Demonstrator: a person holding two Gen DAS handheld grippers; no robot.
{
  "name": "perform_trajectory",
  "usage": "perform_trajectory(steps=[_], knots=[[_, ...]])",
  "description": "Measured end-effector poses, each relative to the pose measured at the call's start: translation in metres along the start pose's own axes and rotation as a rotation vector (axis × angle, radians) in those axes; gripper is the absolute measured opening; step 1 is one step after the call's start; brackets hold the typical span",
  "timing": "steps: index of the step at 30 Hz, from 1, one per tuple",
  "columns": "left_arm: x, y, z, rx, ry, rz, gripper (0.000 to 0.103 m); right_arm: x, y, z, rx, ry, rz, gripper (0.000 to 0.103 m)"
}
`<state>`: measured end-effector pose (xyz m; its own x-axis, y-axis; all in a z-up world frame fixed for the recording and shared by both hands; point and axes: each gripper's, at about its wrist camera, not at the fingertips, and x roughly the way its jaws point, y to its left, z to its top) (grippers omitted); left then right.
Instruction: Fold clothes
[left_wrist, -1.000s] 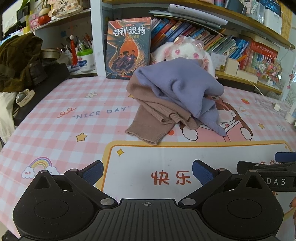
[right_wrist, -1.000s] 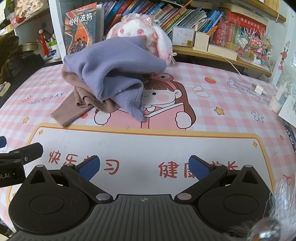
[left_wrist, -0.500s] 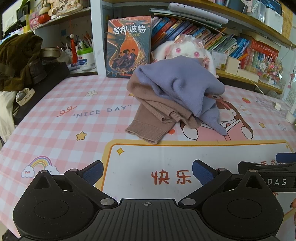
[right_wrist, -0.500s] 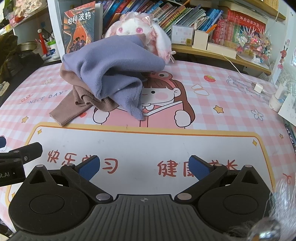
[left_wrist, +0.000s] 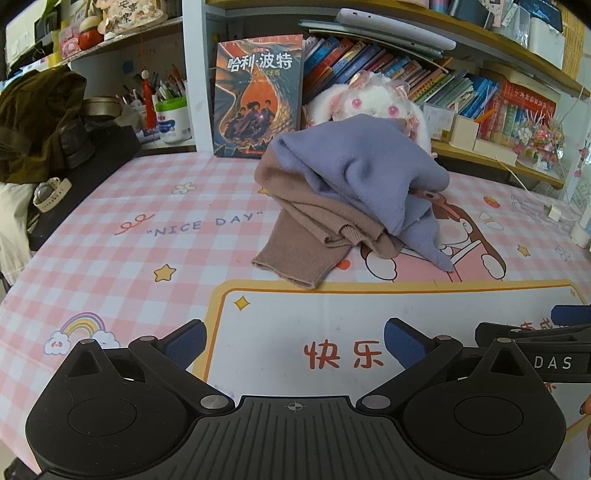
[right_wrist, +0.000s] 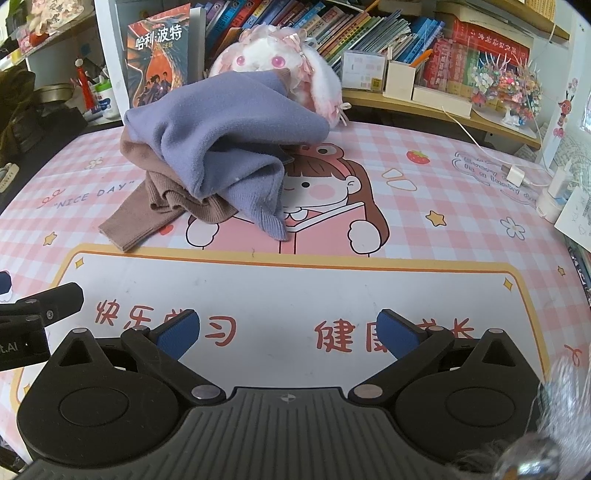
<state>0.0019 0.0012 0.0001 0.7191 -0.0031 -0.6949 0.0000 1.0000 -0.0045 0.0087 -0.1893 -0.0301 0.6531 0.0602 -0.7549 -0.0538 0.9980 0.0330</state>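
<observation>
A crumpled purple garment (left_wrist: 365, 173) lies heaped on top of a brown ribbed garment (left_wrist: 310, 229) at the far middle of the pink checked table mat (left_wrist: 147, 229). The pile also shows in the right wrist view, purple (right_wrist: 229, 136) over brown (right_wrist: 147, 206). My left gripper (left_wrist: 293, 341) is open and empty, low over the mat's white panel, well short of the pile. My right gripper (right_wrist: 288, 328) is open and empty, beside the left one, also short of the pile.
A white plush rabbit (right_wrist: 280, 62) sits right behind the pile. An upright book (left_wrist: 258, 107) and shelves of books stand at the back. Dark clothes and a watch (left_wrist: 48, 192) lie at the left edge. A charger and cable (right_wrist: 517, 173) lie at the right.
Both grippers have moved slightly forward towards the pile; the clothes have not moved and the jaws stay open.
</observation>
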Motion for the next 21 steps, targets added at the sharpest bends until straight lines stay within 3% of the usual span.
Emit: perform_trajectory(steps=[21], knots=[[-0.0026,0.0005,0.0003,0.002,-0.003,-0.003,0.103,-0.0017,0.0013,-0.0004,-0.001,0.0,-0.002,0.103]])
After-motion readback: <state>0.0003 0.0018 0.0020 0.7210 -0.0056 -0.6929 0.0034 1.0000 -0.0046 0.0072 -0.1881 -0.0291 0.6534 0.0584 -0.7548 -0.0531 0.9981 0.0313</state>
